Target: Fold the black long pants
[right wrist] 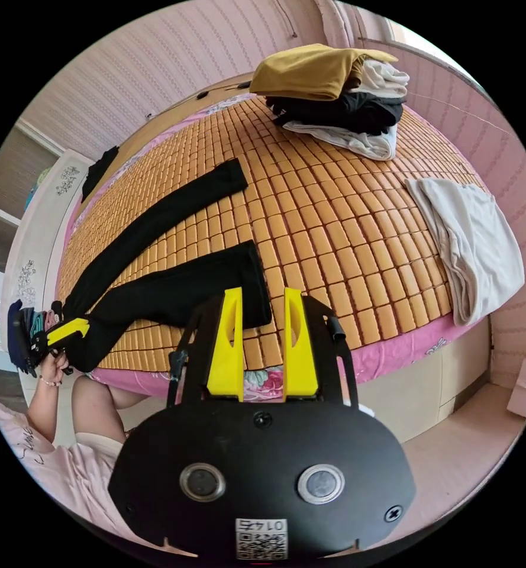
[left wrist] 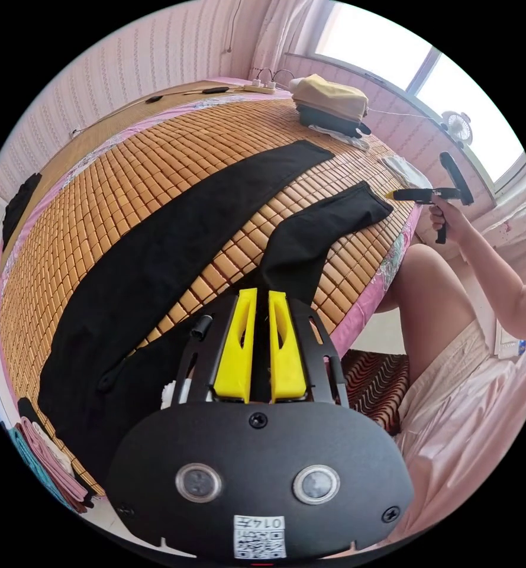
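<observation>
The black long pants [left wrist: 174, 236] lie spread on a bamboo mat [left wrist: 156, 154], both legs stretched away and a gap of mat between them. My left gripper [left wrist: 261, 294] sits at the waist end, its yellow jaws close together with black cloth between them. In the right gripper view the pants [right wrist: 156, 296] run left to that left gripper [right wrist: 61, 334] at the bed's edge. My right gripper [right wrist: 263, 293] hovers over the near leg's cuff with its jaws apart and nothing held. The left gripper view has that right gripper [left wrist: 416, 194] in a hand just off the cuff.
A stack of folded clothes [right wrist: 334, 89] stands at the far side of the bed, and a pale garment [right wrist: 470, 242] lies at the right corner. More folded clothes [left wrist: 44, 461] sit by the waist end. The person's leg [left wrist: 428, 290] is against the bed edge.
</observation>
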Demonstrator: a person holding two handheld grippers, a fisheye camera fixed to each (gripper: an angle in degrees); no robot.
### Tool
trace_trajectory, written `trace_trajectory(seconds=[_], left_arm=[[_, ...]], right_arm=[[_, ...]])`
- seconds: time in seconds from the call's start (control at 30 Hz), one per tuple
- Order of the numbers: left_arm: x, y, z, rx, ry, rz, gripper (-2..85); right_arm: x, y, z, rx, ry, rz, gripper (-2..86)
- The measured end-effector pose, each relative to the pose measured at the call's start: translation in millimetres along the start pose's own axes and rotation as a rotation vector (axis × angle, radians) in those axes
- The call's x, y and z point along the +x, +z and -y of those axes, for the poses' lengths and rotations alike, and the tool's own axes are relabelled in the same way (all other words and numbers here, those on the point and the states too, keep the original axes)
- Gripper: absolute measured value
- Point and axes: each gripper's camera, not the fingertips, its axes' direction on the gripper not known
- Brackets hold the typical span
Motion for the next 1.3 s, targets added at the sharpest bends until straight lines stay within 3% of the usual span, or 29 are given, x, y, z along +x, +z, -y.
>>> trace_trajectory(seconds=[0.1, 0.2, 0.37, 0.57, 0.7, 0.97, 1.07, 1.17, 1.3], left_arm=[[6, 9, -3, -0.031, 0.02, -0.023, 4.5], [5, 15, -4, -0.046, 0.008, -0.048, 4.6], [-6, -1, -8, 0.017, -0.037, -0.088, 4.5], [-16, -3, -15, 0.003, -0.076, -0.096, 4.2], [-5, 18, -16, -0.07, -0.039, -0.106, 4.7], [-9, 17, -20, -0.062, -0.057, -0.179, 5.4], [-16, 7, -23, -0.038, -0.07, -0.145, 5.1], [-23, 3, -22, -0.034, -0.069, -0.062, 5.0], [-24, 13, -14, -0.062, -0.035, 0.062, 5.3]], right_arm=[[-16, 5, -1, -0.003, -0.05, -0.107, 1.2], [-19, -15, 1, 0.03, -0.079, -0.042, -0.5], [6, -67, -4, 0.104, -0.037, -0.124, -0.1], [-29, -16, 7, -0.045, -0.139, -0.032, 8.8], [-44, 6, 13, -0.043, -0.14, -0.094, 1.6], [-3, -49, 9, -0.062, -0.098, -0.041, 1.7], [6, -38, 12, -0.1, -0.069, -0.122, 4.2], [-3, -32, 20, -0.02, -0.062, -0.031, 5.3], [-29, 5, 36, -0.008, -0.092, -0.074, 6.8]])
